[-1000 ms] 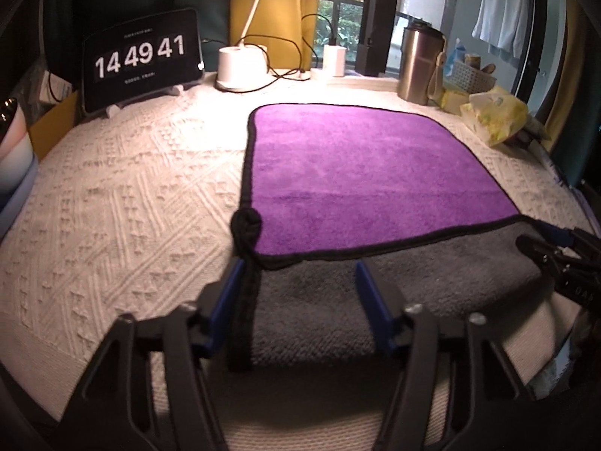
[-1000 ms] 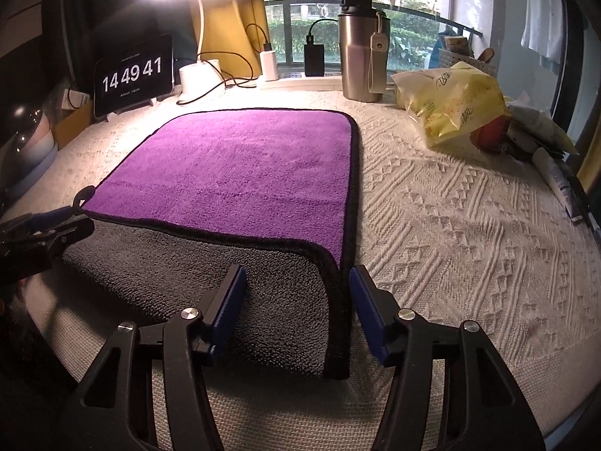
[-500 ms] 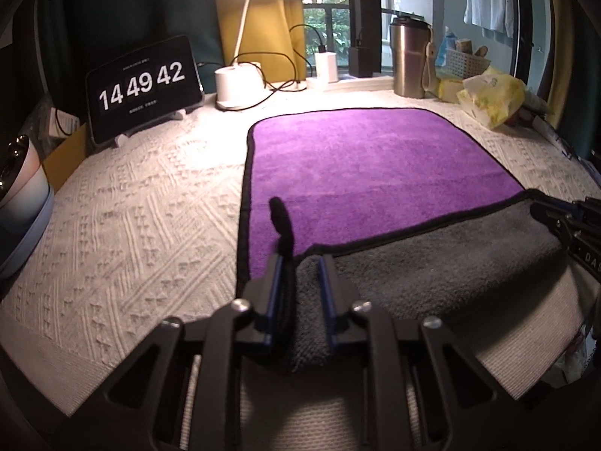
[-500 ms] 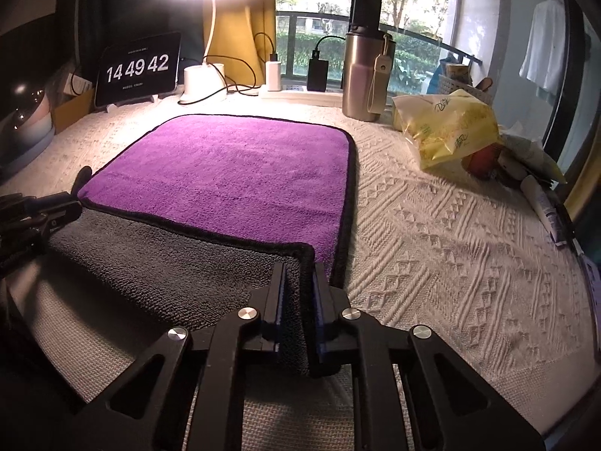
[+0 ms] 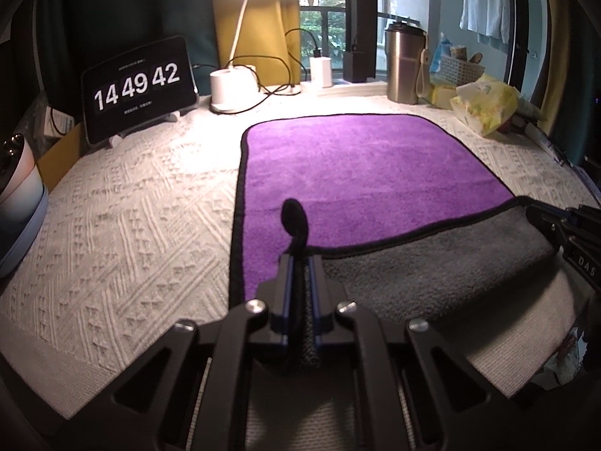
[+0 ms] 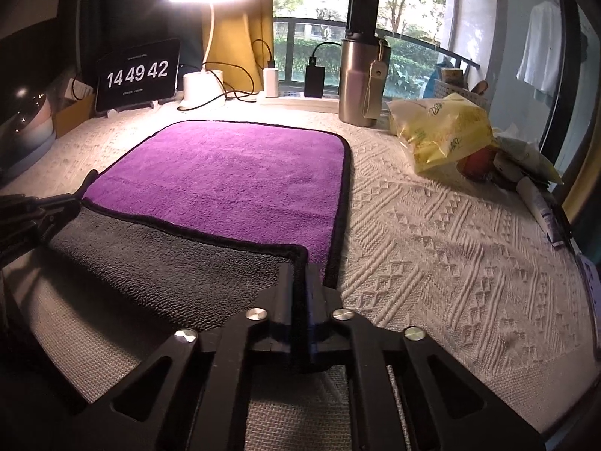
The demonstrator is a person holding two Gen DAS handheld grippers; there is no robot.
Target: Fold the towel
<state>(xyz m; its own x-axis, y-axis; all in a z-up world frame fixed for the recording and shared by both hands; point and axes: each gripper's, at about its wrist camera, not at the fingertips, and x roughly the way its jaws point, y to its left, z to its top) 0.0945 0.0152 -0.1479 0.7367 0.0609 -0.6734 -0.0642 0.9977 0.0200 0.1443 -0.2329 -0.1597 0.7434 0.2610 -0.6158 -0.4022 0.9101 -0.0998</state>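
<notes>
A purple towel [image 5: 360, 173] with a grey underside and black trim lies on the white textured cloth; it also shows in the right wrist view [image 6: 233, 176]. Its near edge is folded over, grey side [image 5: 432, 267] up. My left gripper [image 5: 299, 263] is shut on the near left corner, whose black hanging loop [image 5: 295, 216] sticks up above the fingers. My right gripper [image 6: 298, 267] is shut on the near right corner. Each gripper shows at the edge of the other's view: the right one [image 5: 563, 225] and the left one [image 6: 41, 206].
At the back stand a clock tablet [image 5: 139, 86], a lamp base [image 5: 233, 88] with cables, chargers and a steel tumbler [image 5: 403, 64]. A yellow bag [image 6: 443, 131] and small items lie at the right. A round pastel object [image 5: 18, 188] sits at the far left.
Both grippers have closed from open onto the towel's near corners and lifted them slightly. The grey folded strip has moved a little farther over the purple side.
</notes>
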